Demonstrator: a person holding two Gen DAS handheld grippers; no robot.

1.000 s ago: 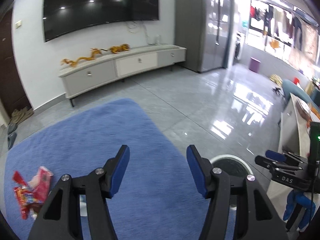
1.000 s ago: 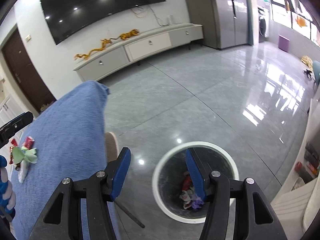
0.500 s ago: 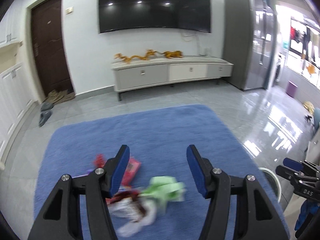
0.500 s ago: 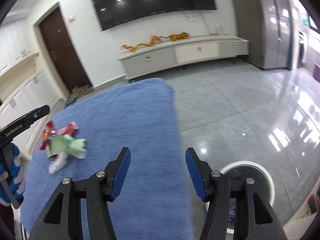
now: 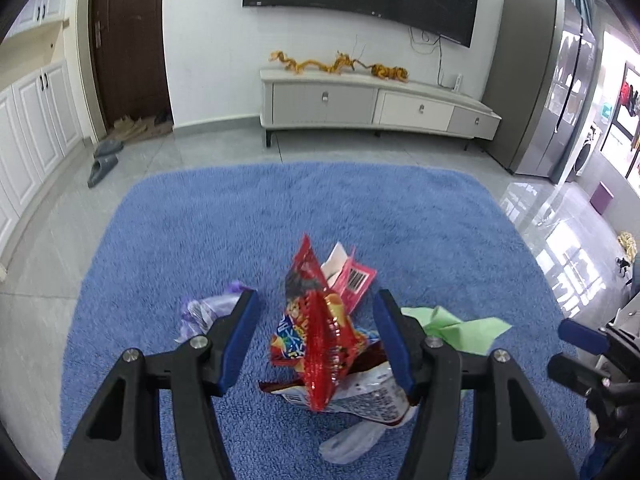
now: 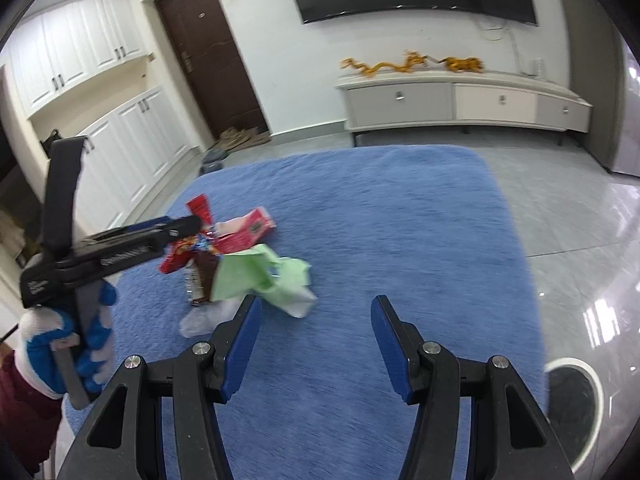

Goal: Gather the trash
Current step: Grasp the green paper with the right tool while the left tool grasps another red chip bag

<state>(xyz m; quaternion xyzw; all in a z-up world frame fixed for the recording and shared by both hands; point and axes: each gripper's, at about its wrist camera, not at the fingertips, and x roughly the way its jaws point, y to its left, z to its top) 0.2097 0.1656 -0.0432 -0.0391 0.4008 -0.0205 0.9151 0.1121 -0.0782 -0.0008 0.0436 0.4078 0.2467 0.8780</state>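
A pile of trash lies on the blue rug (image 5: 360, 208). In the left wrist view my left gripper (image 5: 316, 320) is open and straddles an upright red snack wrapper (image 5: 320, 344); its pads do not press on it. Behind the wrapper lies a pink box (image 5: 356, 280). Green paper (image 5: 460, 326) sits to the right, a purple-white bag (image 5: 200, 312) to the left and a white wrapper (image 5: 372, 396) below. My right gripper (image 6: 316, 320) hovers open and empty over bare rug, just right of the green paper (image 6: 264, 280). In that view the left gripper (image 6: 180, 226) reaches over the pile.
A white-rimmed trash bin (image 6: 588, 372) stands on the glossy tile floor off the rug's right edge. A gloved hand (image 6: 80, 344) holds the left gripper. A low TV cabinet (image 5: 376, 108) lines the far wall. Slippers (image 5: 104, 160) lie near the dark door.
Both cameras swung left, away from the bin and onto the rug. The left gripper came over the trash pile, with the red wrapper now between its fingers. Neither gripper's jaws changed width.
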